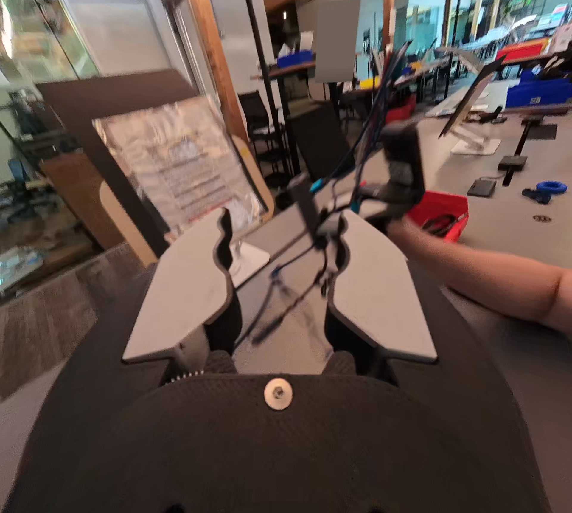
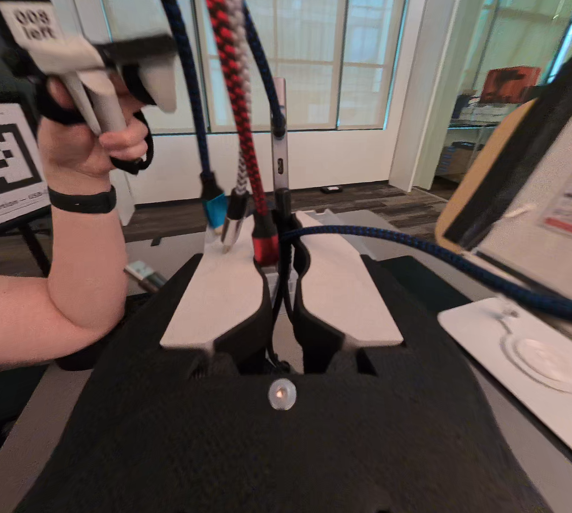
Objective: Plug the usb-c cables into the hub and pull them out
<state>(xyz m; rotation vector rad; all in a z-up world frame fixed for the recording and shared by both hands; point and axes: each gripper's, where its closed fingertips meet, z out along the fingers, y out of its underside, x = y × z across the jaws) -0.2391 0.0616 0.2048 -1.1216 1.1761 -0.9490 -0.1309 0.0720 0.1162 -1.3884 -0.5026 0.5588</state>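
- The right claw [image 2: 283, 250] is pinched nearly closed on the hub's [image 2: 280, 139] own black lead; the slim grey hub stands upright just beyond its tips, lifted off the counter [image 2: 349, 221], probably so its side ports face the cables.
- One blue braided cable [image 2: 402, 245] crosses the right claw's tips and runs off toward the counter's right edge; whether the claw also pinches it I cannot tell.
- A second dark blue cable [image 2: 266, 77] bends into the hub's upper part, apparently plugged in. A port below it is empty.
- Three loose ends hang beside the hub from above: a blue plug [image 2: 215, 207], a silver plug [image 2: 232, 227] on a white-black braid, and a red plug [image 2: 265, 242]. The bundle likely dangles so single ends can be picked.
- The left claw [image 1: 281, 238] is spread wide and holds nothing, with the blurred hub [image 1: 305, 204] just ahead of it.
- From the right wrist view, the person's left hand [image 2: 89, 139] holds that tool raised at the left, apart from the plugs.
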